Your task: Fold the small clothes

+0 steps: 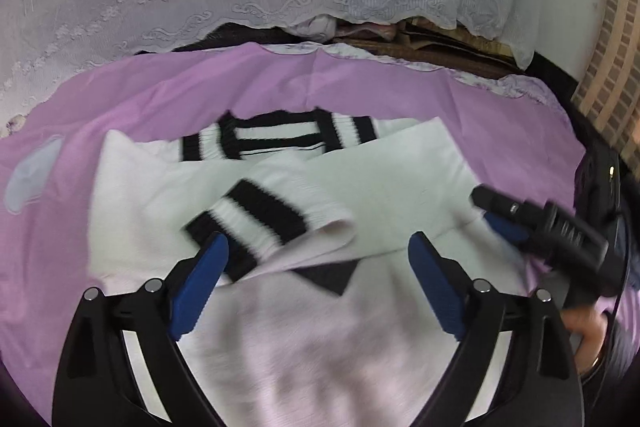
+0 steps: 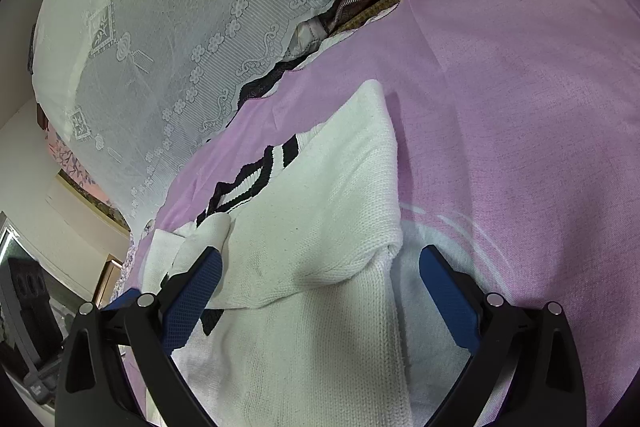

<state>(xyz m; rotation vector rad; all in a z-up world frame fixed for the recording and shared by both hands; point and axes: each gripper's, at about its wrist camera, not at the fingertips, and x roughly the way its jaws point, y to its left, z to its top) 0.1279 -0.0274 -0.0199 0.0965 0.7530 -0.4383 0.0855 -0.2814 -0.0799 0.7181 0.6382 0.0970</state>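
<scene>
Sweater beneath two downward-tilted, wide-open tools

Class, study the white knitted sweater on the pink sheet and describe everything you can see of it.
The white sweater is a ribbed knit with black-and-white striped trim at its neckline and cuff. It lies flat on the pink sheet, both sleeves folded across the body, the striped cuff on top. The open left hand-held gripper straddles that cuff; whether its pads touch is unclear.

Left tool spread above white sweater, striped cuff
</scene>
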